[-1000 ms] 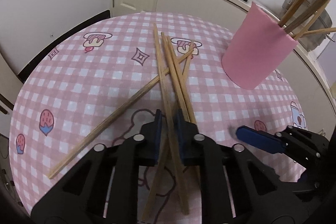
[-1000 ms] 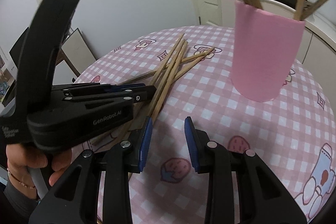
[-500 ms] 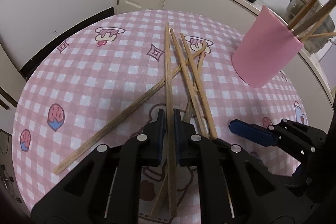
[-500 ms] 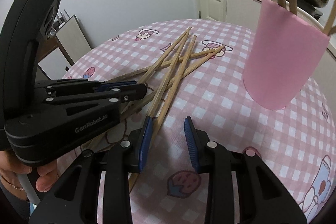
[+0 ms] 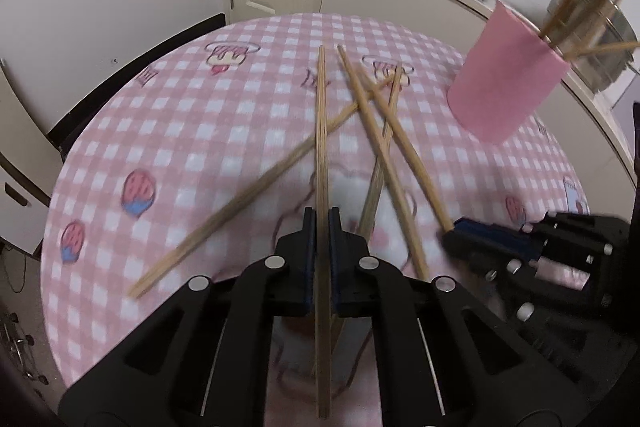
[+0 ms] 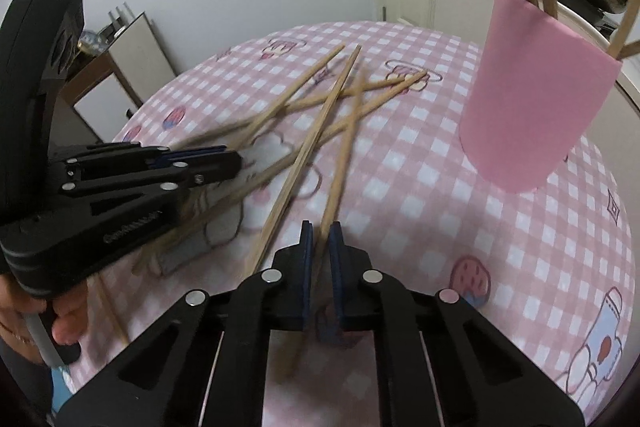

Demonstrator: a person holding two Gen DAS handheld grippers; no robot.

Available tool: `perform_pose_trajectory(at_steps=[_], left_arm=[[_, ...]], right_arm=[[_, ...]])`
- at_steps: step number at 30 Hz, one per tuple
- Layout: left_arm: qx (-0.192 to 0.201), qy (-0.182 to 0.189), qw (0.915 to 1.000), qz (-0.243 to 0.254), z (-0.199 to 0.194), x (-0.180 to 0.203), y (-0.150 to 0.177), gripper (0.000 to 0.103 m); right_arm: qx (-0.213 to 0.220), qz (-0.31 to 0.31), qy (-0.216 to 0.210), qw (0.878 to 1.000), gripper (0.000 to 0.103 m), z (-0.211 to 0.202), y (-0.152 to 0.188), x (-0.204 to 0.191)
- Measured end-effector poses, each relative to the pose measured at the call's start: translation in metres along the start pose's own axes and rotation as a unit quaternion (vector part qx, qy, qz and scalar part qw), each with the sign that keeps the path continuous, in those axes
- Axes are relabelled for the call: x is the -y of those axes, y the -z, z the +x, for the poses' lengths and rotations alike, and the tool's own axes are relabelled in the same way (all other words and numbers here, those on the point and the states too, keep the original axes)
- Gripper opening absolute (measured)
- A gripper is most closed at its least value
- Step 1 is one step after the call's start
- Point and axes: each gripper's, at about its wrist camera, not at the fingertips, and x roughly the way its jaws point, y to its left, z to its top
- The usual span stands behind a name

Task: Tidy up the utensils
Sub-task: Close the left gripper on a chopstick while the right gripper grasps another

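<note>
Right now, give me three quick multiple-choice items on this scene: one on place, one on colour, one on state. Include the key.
1. In the left wrist view, the cup stands on which part of the table?
A. lower left
B. dead centre
C. upper right

2. The cup's colour?
A. blue
B. pink
C. green

3. The left gripper: its fingers are
A. shut on a chopstick
B. wide open and empty
C. shut on the cup

Key:
1 C, the cup stands at the far right edge of the checked cloth.
2 B, its wall is plain pink.
3 A, the stick runs straight between the closed blue pads.
</note>
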Motion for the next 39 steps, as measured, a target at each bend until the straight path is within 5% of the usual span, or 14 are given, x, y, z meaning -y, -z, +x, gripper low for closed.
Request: perform_pose_trajectory(at_steps=[8, 12, 18, 39], left_arm=[[-0.02, 0.003, 0.9998, -0.001, -0.026, -0.007, 0.037, 0.007], [-0.02, 0.017, 0.9995, -0.016, -0.03, -0.011, 0.04, 0.007], [-0.019, 0.022, 0.9993, -0.022, -0.023, -0.008, 0.021, 0.007], [-0.048, 0.019, 0.9985, -0.02, 0.026, -0.01, -0.052, 0.008]], right_arm=[[-0.059, -0.036, 0.001, 0.998, 0.007, -0.024, 0.03, 0.001], [-0.052, -0.031, 0.009, 0.998, 0.008, -0.03, 0.033, 0.003], [-0.012, 0.0, 0.009, 1.0, 0.021, -0.023, 0.016, 0.01], [0.011, 0.009, 0.021, 1.0, 0.021, 0.02, -0.039, 0.019]])
